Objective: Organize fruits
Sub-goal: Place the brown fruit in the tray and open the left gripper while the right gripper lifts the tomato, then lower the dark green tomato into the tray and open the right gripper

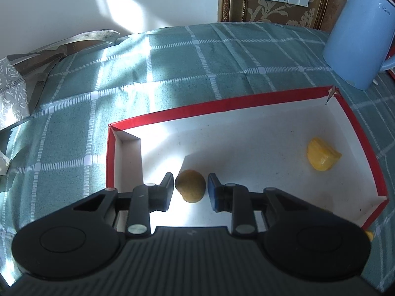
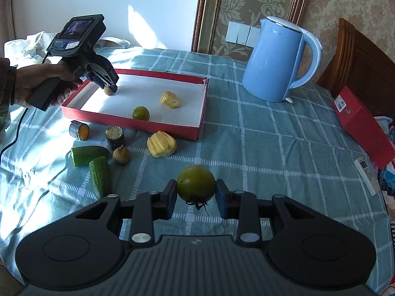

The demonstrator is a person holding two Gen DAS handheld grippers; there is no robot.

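Observation:
My right gripper (image 2: 196, 187) is shut on a green tomato (image 2: 195, 182) and holds it above the checked cloth. A red-rimmed white tray (image 2: 128, 123) lies further back. In its left corner my left gripper (image 2: 109, 90) stands over a small brown fruit (image 1: 190, 188). That fruit rests on the tray floor (image 1: 246, 148) between the pads, with a thin gap on each side, so the gripper (image 1: 190, 185) is open. The tray also holds a yellow jackfruit piece (image 2: 169, 100) and a green round fruit (image 2: 140, 113). Another jackfruit piece (image 2: 161, 144) and a brown fruit (image 2: 121, 155) lie in front of it.
Two cucumber pieces (image 2: 87, 155), a dark cane stub (image 2: 115, 134) and an orange-faced stub (image 2: 79, 130) lie left of the tomato. A blue kettle (image 2: 274, 66) stands behind the tray's right end. A red box (image 2: 363, 123), a remote (image 2: 367, 175) and a wooden chair (image 2: 358, 56) are on the right.

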